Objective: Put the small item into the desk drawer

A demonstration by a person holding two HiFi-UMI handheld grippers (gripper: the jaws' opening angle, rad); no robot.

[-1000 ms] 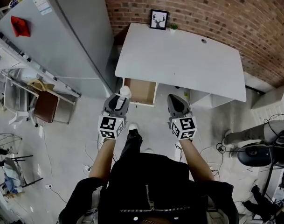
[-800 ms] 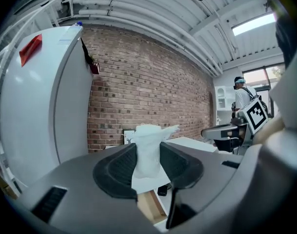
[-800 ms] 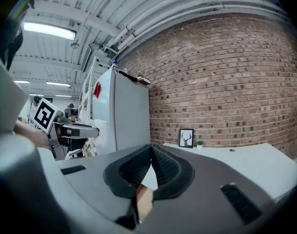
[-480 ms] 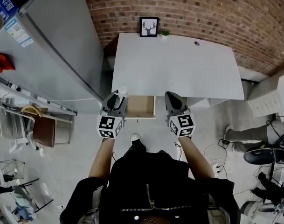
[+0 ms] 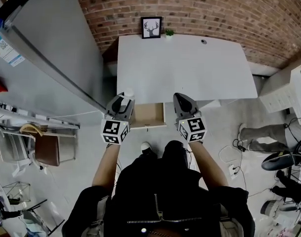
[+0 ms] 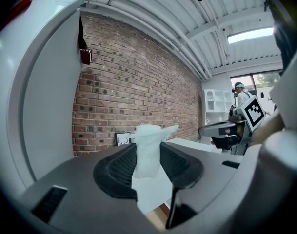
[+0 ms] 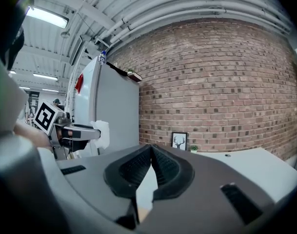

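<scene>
Desk point(image 5: 185, 68): white, at brick wall point(image 5: 214, 9) — drawer point(image 5: 148, 115) open.
Left gripper point(image 5: 124, 98): clamped on upright wad point(image 6: 148, 152) — drawer just to its right.
Right gripper point(image 5: 181, 100): pinched together, empty.

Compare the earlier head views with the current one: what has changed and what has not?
Both grippers advanced toward the desk; left gripper and right gripper now flank the open drawer. Unchanged: left stays shut on the white item, right shut empty, drawer open.

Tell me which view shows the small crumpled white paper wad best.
Left gripper view: the small crumpled white paper wad sits central, clamped in the left gripper. Head view shows only a white speck at that gripper's tip; right gripper view shows it small, far left.
</scene>
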